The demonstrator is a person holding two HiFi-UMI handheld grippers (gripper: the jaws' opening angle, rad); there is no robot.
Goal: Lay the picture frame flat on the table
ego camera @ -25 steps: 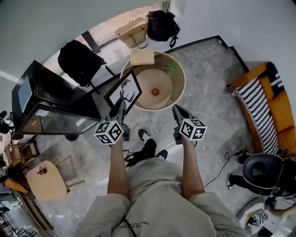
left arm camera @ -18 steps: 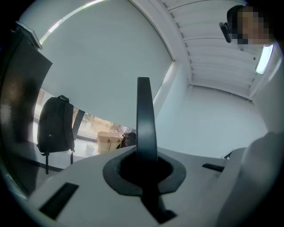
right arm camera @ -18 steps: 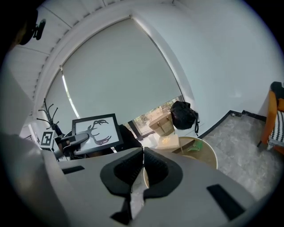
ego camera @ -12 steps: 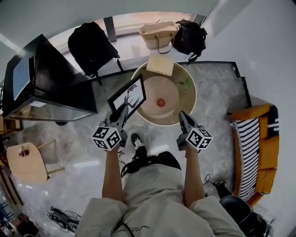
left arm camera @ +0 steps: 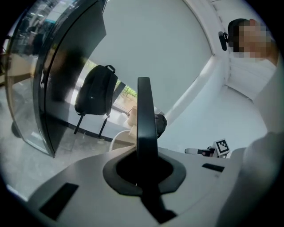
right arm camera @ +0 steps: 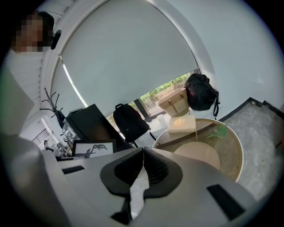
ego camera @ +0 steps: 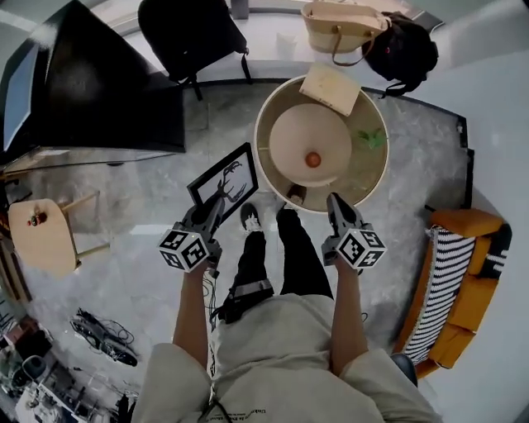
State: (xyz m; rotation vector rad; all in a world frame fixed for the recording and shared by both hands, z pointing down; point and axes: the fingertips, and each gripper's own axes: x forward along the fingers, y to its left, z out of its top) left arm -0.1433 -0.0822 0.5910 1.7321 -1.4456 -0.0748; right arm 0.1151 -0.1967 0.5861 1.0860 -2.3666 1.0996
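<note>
The picture frame (ego camera: pixel 223 180), black-edged with a dark antler drawing on white, hangs over the floor just left of the round table's rim (ego camera: pixel 263 165). My left gripper (ego camera: pixel 215 205) is shut on its near lower edge. In the left gripper view the frame (left arm camera: pixel 144 115) shows edge-on as a black bar rising from between the jaws of that gripper (left arm camera: pixel 143 167). My right gripper (ego camera: pixel 335 202) is shut with nothing in it, near the table's front edge. In the right gripper view its jaws (right arm camera: pixel 142 156) meet, and the frame (right arm camera: pixel 93 148) shows at the left.
The glass-topped round table (right arm camera: pixel 233 146) carries a beige box (ego camera: pixel 330 88), a small red thing (ego camera: pixel 312 159) and a green thing (ego camera: pixel 369 139). A black cabinet (ego camera: pixel 99 83), a backpack (ego camera: pixel 190 29), two bags (ego camera: pixel 339 25), a wooden stool (ego camera: pixel 41 235), a sofa (ego camera: pixel 459 281) and cables (ego camera: pixel 99 335) stand around.
The frame, still held in my left gripper, has come away from the table's edge and now hangs over the floor to its left. The head view has swung round. Both grippers stay shut.
</note>
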